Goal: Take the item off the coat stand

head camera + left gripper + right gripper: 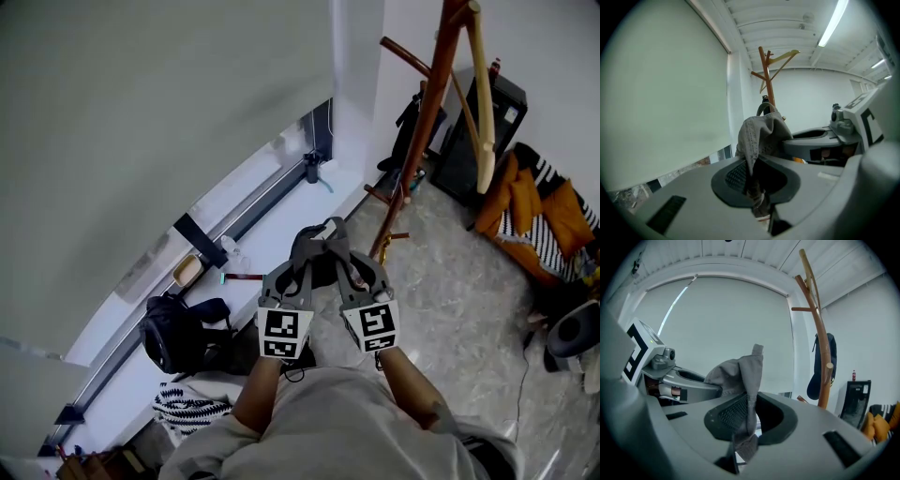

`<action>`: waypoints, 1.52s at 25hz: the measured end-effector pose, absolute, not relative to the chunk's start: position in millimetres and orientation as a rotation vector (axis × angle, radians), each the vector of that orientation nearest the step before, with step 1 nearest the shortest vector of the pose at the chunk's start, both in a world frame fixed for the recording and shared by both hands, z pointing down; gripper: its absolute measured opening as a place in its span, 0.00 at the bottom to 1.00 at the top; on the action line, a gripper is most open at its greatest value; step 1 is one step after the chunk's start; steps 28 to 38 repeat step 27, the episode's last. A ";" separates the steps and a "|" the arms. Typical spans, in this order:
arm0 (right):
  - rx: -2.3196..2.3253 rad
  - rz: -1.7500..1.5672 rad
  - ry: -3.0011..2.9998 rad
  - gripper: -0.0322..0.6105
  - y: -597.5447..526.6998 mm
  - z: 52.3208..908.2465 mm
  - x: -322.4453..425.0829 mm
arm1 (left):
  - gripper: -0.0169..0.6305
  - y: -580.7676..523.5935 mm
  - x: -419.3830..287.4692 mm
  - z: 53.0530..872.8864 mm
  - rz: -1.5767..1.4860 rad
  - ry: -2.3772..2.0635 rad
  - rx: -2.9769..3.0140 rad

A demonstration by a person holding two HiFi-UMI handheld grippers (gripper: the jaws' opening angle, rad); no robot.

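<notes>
A grey cloth cap [317, 248] is stretched between both grippers, in front of the wooden coat stand [424, 127]. My left gripper [302, 265] is shut on its left edge, and the grey perforated cloth [761, 133] rises out of the jaws [757, 190]. My right gripper [343, 265] is shut on the other edge, where a fold of the cap [740, 371] stands up from the jaws [744, 430]. The stand [819, 341] is to the right and apart from the cap. A dark garment [825, 363] still hangs on it.
A black bag [173, 333] and a striped cloth [183, 408] lie on the white window ledge [253, 234] at lower left. A black cabinet [483, 127] and orange clothing [530, 211] stand beyond the coat stand at right. A pale wooden hanger [481, 89] hangs at its top.
</notes>
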State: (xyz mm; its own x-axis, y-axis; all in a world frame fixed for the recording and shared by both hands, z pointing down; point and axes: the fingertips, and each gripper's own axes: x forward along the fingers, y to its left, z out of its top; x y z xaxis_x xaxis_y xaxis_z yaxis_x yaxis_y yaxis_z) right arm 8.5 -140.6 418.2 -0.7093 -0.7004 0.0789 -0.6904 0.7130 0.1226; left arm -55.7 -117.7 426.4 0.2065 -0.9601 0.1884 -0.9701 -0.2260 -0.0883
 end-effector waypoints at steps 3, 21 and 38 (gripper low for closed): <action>1.136 -0.130 -2.805 0.12 -127.1 415.2 20.3 | 0.08 -104.0 -44.7 423.9 0.306 -1.932 2.398; 1.187 -0.145 -2.800 0.12 -103.8 413.2 55.5 | 0.08 -78.8 -11.6 418.1 0.300 -1.927 2.436; 1.204 -0.143 -2.793 0.12 -91.9 412.4 64.9 | 0.08 -68.3 -3.7 417.4 0.310 -1.914 2.448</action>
